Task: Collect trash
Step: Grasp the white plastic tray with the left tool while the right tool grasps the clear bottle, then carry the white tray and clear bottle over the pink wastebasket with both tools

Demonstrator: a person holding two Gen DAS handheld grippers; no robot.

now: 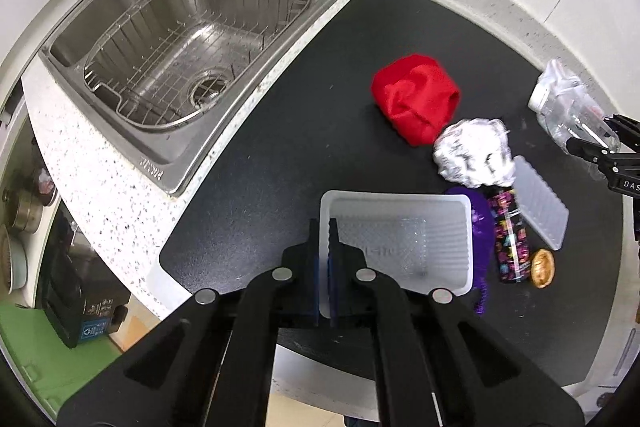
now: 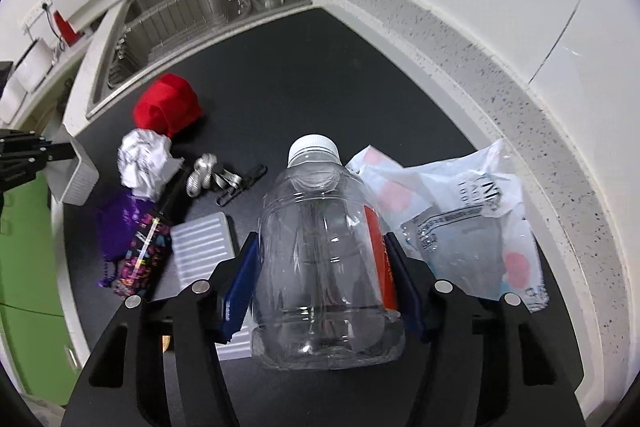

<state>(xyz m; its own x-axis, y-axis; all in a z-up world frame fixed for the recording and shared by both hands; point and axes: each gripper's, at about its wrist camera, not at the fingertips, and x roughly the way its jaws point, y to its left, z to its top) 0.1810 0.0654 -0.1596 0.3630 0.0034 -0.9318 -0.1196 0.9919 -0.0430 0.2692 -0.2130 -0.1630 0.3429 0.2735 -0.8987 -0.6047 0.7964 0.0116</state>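
Note:
In the left wrist view my left gripper (image 1: 324,227) is shut on the left wall of a white plastic tray (image 1: 400,199) standing on the black mat (image 1: 320,99). The tray's inside looks bare. In the right wrist view a clear plastic bottle (image 2: 320,267) with a white cap and a red label lies between the blue pads (image 2: 240,275) of my right gripper (image 2: 320,239), and both pads press its sides. The left wrist view shows the same bottle (image 1: 568,107) at the far right, with the right gripper's fingertips (image 1: 588,147) around it.
Between the grippers lie a red cloth (image 1: 416,103), crumpled white paper (image 1: 476,155), purple beads (image 1: 480,227), a patterned can (image 1: 510,235), a ribbed white lid (image 1: 540,203) and a brown shell (image 1: 542,267). A silver lanyard (image 2: 208,175) and plastic bags (image 2: 460,207) flank the bottle. The steel sink (image 1: 180,59) is at left.

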